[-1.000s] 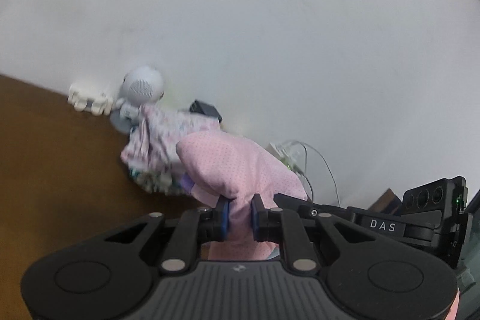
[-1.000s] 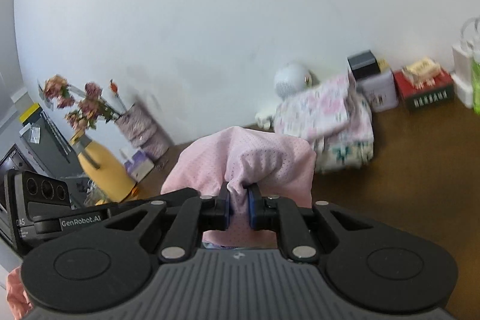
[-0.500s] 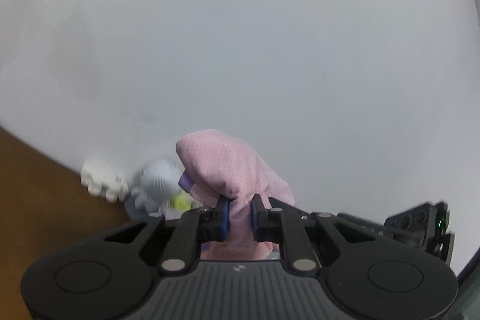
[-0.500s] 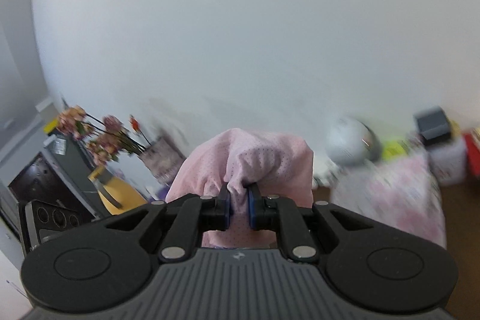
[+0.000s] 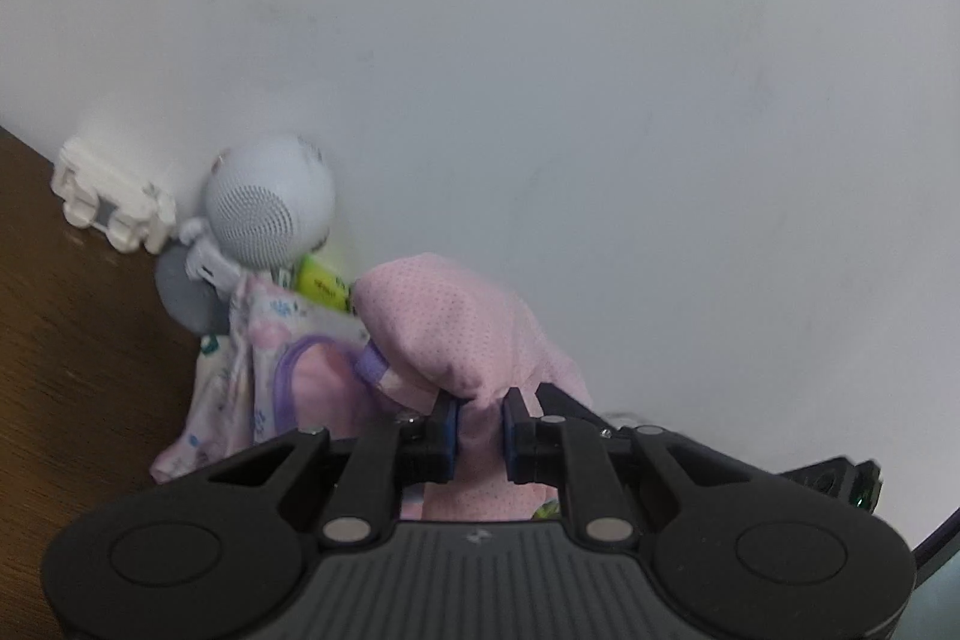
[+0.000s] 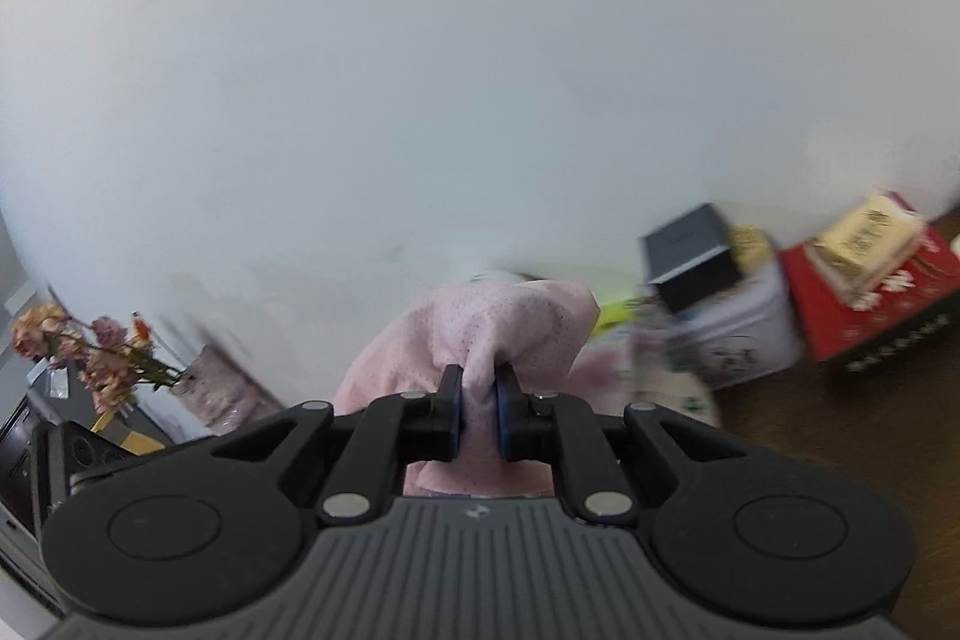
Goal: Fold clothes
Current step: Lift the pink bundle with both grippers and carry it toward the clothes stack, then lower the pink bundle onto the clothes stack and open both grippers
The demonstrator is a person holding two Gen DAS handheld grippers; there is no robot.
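The left gripper (image 5: 479, 430) was clamped on a bunched edge of the pink garment (image 5: 456, 334), and the right gripper (image 6: 478, 415) pinched another part of the same cloth (image 6: 510, 322), apparently so it hung between the two hands and could be laid flat. Beyond it, a stack of patterned clothes (image 5: 264, 376) sat against the wall beside a round white speaker (image 5: 270, 208) on the brown table (image 5: 78, 340), probably the pile for finished pieces.

Nothing here reads clearly; the print on the red box (image 6: 882, 304) at far right is too blurred.
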